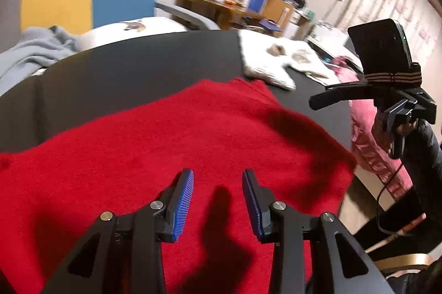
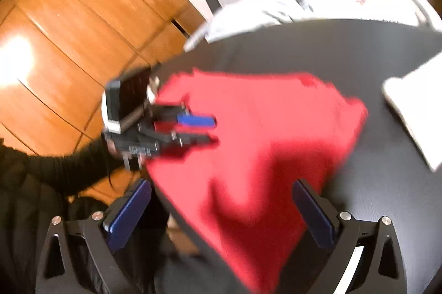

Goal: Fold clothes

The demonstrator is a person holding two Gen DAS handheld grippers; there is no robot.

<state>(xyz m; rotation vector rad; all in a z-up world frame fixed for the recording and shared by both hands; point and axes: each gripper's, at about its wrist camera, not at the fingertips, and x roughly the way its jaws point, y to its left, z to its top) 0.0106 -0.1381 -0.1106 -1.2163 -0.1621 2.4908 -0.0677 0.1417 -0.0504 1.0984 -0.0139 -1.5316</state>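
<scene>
I'm hovering my left claw [image 1: 218,200] over the near-left part of the red garment [image 1: 171,134], pads apart w/ nothing between them, just bare cloth below. The garment's lying spread on the dark table [image 1: 132,67], mostly flat, its near-right part hanging off the table edge towards me. Looks like a soft knit or fleece: light, floppy, prob. clingy rather than slippery, so it's going to sag and drag wherever I'm not holding it. Best hold, I'm guessing, is a pinch on an edge or corner, both layers if it's doubled, not the middle. Moving right: white cloth [image 1: 279,62] is sitting at the far-right of the table, apart from the red one, and a grey garment [image 1: 30,48] is piled off the far-left edge. My right claw [image 2: 223,214] is hanging above the near-right overhang, pads wide apart, gripping nothing; that view's blurry, so the hem detail I can't tell.
</scene>
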